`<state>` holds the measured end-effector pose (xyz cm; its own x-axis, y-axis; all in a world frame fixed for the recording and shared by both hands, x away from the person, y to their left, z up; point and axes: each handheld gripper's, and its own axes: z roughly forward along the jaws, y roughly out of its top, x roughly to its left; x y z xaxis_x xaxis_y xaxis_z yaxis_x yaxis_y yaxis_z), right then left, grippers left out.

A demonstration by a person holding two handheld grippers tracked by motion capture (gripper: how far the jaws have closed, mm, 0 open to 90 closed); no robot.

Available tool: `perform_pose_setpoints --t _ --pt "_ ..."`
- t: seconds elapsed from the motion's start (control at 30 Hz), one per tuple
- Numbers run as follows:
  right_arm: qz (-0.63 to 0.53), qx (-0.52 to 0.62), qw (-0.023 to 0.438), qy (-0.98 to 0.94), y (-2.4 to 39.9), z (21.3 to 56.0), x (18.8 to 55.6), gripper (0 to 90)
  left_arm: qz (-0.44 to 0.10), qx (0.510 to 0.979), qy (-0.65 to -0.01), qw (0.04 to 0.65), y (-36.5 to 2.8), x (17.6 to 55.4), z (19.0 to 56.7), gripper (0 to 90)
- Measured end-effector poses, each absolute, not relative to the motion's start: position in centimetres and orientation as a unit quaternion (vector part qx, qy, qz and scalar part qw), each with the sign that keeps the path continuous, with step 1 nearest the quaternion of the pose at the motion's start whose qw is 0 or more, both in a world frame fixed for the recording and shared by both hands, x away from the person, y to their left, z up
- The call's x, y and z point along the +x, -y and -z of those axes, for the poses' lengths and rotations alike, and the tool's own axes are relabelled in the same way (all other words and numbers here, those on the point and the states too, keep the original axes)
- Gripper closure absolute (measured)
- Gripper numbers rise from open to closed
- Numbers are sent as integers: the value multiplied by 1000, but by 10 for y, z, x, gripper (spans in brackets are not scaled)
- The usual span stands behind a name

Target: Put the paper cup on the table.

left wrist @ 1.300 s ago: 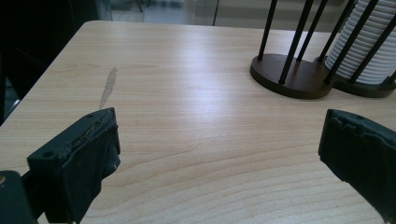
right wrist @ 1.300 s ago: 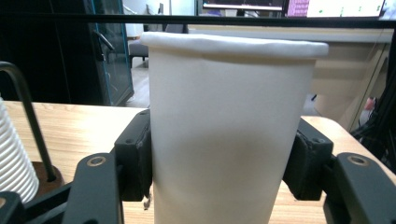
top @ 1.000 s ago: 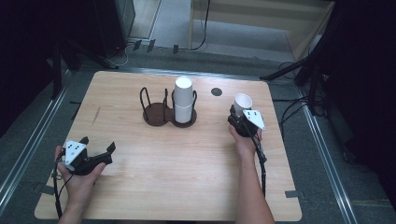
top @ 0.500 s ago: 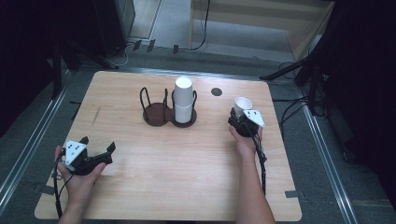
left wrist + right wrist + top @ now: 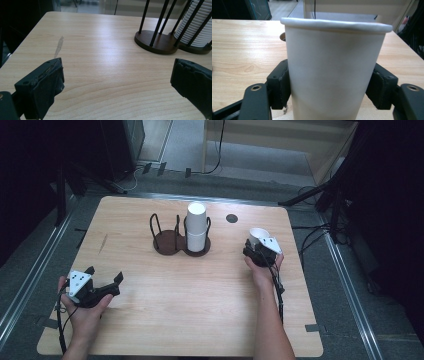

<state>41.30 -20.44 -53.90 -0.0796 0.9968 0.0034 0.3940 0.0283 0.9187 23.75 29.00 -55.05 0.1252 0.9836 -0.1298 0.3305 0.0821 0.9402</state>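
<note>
A wooden table (image 5: 165, 320) stood on grey flooring, dark around. The right gripper (image 5: 257, 251), centre-right, had just been opening around the paper cup (image 5: 334, 70), which now stood upright; the left gripper (image 5: 104, 281) gaped empty.

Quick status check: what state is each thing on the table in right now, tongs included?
White paper cup: upright on the table, between the right tongs' jaws.
Right tongs: jaws just been opening, pads at the cup's sides; contact unclear.
Left tongs: open wide, nothing between them.
Stack of white paper cups: upside down in the holder's right ring.
Dark brown two-ring cup holder: left ring bare.
</note>
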Motion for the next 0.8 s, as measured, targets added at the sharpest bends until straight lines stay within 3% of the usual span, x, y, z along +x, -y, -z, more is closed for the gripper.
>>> perform_pose_setpoints --t 0.3,0.53,0.8 --pt "-387 570 341 -640 207 538 408 204 -344 582 -565 474 -290 238 551 0" --pt "-418 551 322 -647 209 533 401 15 -343 580 -565 476 -291 238 551 0" --pt "-446 531 330 -641 213 520 384 0 -342 580 -564 477 -291 238 551 0"
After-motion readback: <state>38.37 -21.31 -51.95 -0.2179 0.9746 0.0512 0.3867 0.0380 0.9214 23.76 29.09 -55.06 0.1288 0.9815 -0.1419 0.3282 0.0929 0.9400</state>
